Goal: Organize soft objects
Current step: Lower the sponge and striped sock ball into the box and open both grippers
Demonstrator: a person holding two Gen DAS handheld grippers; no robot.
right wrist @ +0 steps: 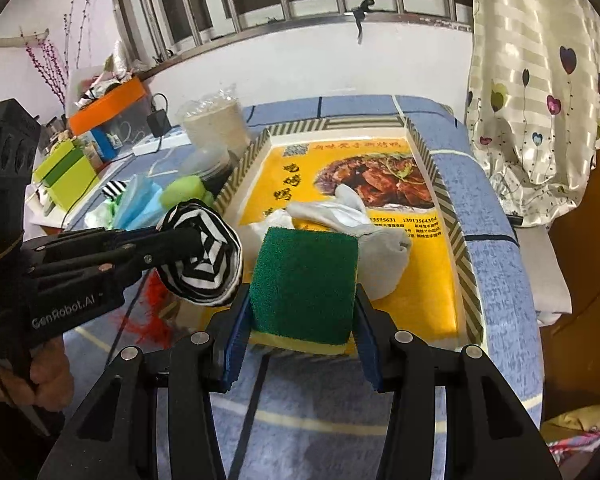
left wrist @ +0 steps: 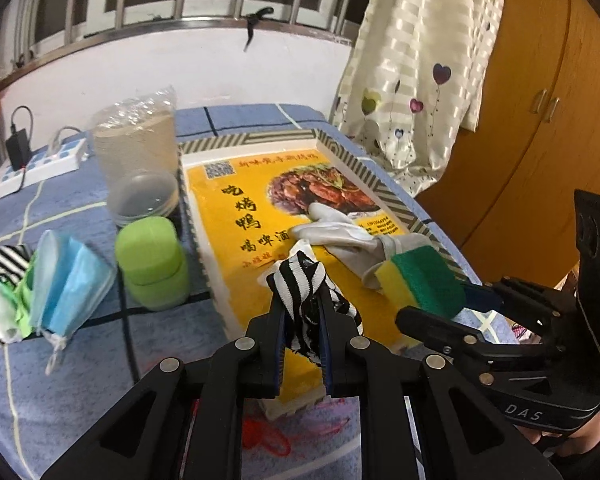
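Observation:
My left gripper is shut on a black-and-white striped cloth, held over the near end of the yellow-lined tray. From the right wrist view the same striped cloth bulges as a round bundle at the left gripper's tips. My right gripper is shut on a green-and-yellow sponge, green side up, at the tray's near edge. That sponge shows right of the striped cloth. A white glove lies inside the tray.
Left of the tray on the blue checked sheet stand a green lidded box, clear plastic containers, blue face masks and another striped cloth. A power strip lies behind. A curtain and wooden cabinet stand right.

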